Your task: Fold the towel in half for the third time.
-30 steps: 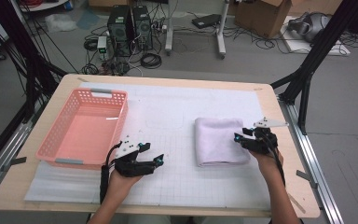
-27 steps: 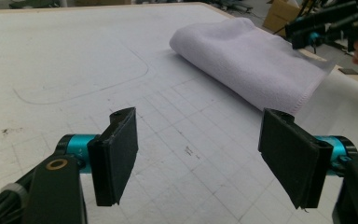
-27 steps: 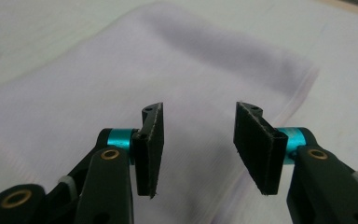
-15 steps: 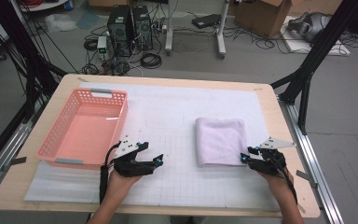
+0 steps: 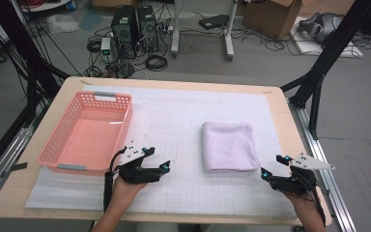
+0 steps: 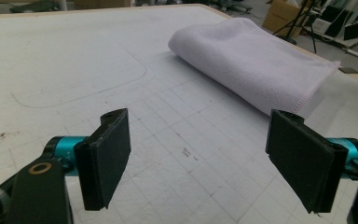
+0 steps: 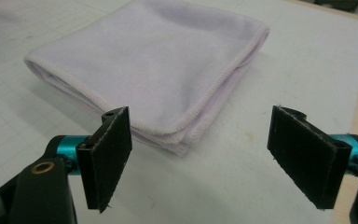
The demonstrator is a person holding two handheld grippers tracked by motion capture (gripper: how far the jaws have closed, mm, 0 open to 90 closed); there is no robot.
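A wooden table [image 5: 290,121] is carrying a white gridded mat [image 5: 183,121] that is covering most of its top. On the mat's left part a pink plastic basket [image 5: 67,159] is sitting with nothing inside it. Right of the mat's middle, a folded lilac towel [image 5: 229,146] is lying flat, well apart from the basket.

The left gripper [image 5: 155,162] is resting low over the mat just beside the basket's near right corner, held in the person's left hand [image 5: 125,186], and its jaws are standing wide apart with nothing between them. In the left gripper view the same gripper [image 6: 198,158] is pointing across bare gridded mat toward the towel [image 6: 256,60], which is lying farther off.

The right gripper [image 5: 273,166] is sitting near the table's right front corner, just beside the towel's near right corner and not touching it. Its jaws are likewise spread and gripping nothing. In the right gripper view this gripper [image 7: 200,156] is facing the towel [image 7: 154,65], whose stitched folded corner is lying just ahead of the gap between the jaws.
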